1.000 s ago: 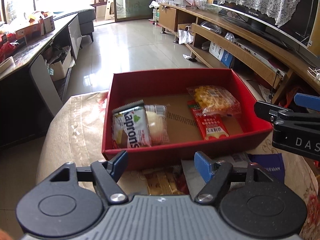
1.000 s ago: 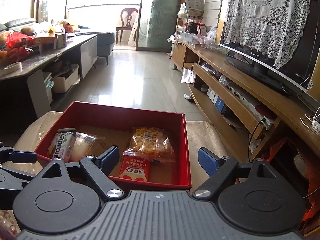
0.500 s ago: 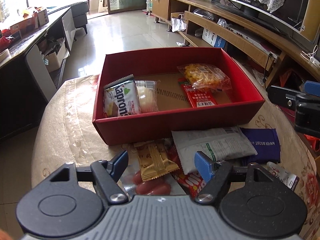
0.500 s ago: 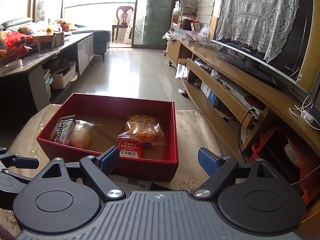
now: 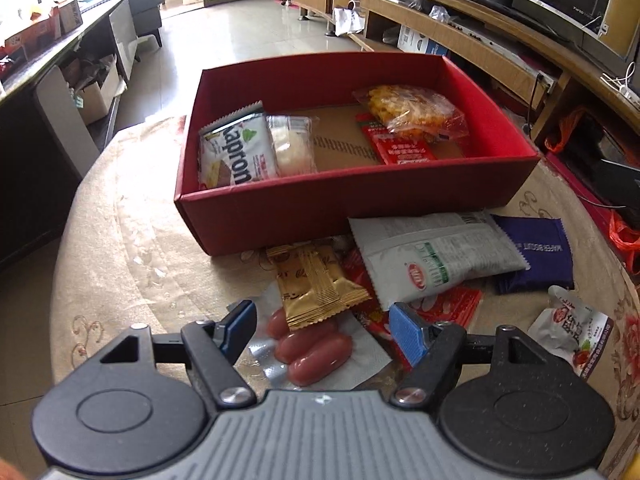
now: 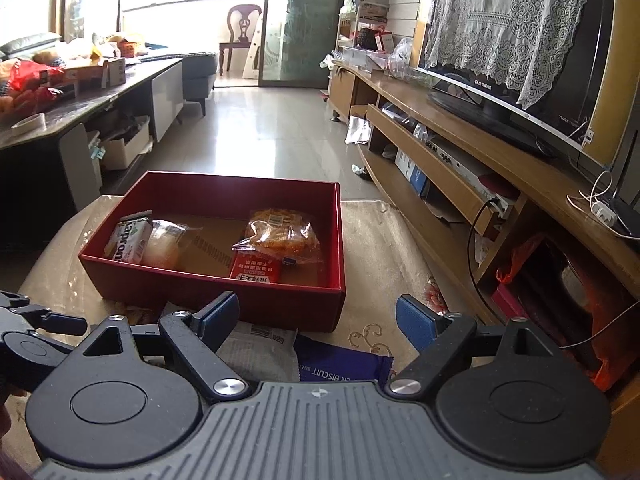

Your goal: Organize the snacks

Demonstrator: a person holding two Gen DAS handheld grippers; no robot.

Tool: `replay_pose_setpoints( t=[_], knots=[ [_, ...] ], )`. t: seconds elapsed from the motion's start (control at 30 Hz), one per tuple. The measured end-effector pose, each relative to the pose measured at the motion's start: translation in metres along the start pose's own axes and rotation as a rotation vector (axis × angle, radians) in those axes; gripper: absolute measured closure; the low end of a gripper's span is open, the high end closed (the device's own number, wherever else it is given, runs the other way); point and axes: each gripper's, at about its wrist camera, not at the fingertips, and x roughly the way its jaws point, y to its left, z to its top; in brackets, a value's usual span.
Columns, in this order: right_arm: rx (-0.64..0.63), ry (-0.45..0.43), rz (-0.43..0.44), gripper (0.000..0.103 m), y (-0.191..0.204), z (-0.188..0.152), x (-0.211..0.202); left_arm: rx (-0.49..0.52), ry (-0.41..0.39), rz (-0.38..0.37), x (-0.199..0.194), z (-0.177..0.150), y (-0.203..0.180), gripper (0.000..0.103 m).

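So both cameras are pulling back and tipping down compared with a second ago, and the loose pile in front of the red box [image 5: 360, 208] is coming into view where before it was mostly hidden under the gripper. My read: that's a retreat from the box to go fishing for the next snack, so the job is looking maybe a third done.

The box is stiff red card with a plain brown floor, sitting on a beige embroidered tablecloth [image 5: 120, 240]. Four snacks are already lying flat inside.

Outside, touching the front wall, the white crinkly pouch [image 5: 436, 256] is overlapping a matte blue biscuit pack [image 5: 536, 256]. The gold foil bar [image 5: 316, 284] has a ridged seal and is lying partly across the sausage pack [image 5: 312, 348], clear slippery plastic with three plump sausages.

The left gripper [image 5: 322, 330] is hanging wide open and empty right over those sausages. The right gripper [image 6: 318, 320] is also spread wide, holding nothing, hovering above the blue pack.
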Motion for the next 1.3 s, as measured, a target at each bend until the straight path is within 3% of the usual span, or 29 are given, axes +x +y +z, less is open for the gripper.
replay_pose_setpoints(
  t=[0.23,0.43,0.57,0.63,0.93,1.0,1.07,1.13,1.2,1.3],
  knots=[
    [0.011,0.032,-0.01,0.013,-0.011,-0.008,0.002,-0.034,0.055,-0.024,0.019,-0.002,0.011,0.034],
    [0.015,0.049,-0.002,0.013,-0.013,-0.011,0.005,-0.164,0.071,0.003,0.033,0.0,0.017,0.019],
    [-0.003,0.056,0.005,0.014,-0.011,-0.012,0.008,-0.156,0.049,0.021,0.032,-0.006,0.012,0.018],
    [-0.012,0.062,0.008,0.015,-0.01,-0.011,0.009,-0.156,0.053,0.009,0.027,-0.009,0.014,0.027],
    [-0.062,0.064,0.065,0.023,0.006,-0.011,0.001,-0.139,0.131,0.008,-0.004,-0.043,0.024,0.033],
    [-0.077,0.069,0.067,0.022,0.009,-0.012,0.001,-0.128,0.13,0.01,-0.01,-0.047,0.023,0.048],
    [-0.078,0.078,0.067,0.017,0.008,-0.011,0.005,-0.142,0.134,0.002,-0.008,-0.051,0.022,0.042],
    [-0.049,0.097,0.069,0.015,0.002,-0.008,0.014,-0.145,0.133,0.001,-0.003,-0.055,0.017,0.023],
    [-0.011,0.119,0.074,0.015,-0.003,-0.005,0.025,-0.134,0.132,0.021,0.002,-0.055,0.009,0.015],
    [0.037,0.155,0.079,0.015,-0.006,-0.002,0.049,-0.069,0.109,0.084,0.007,-0.061,-0.009,0.014]
  ],
)
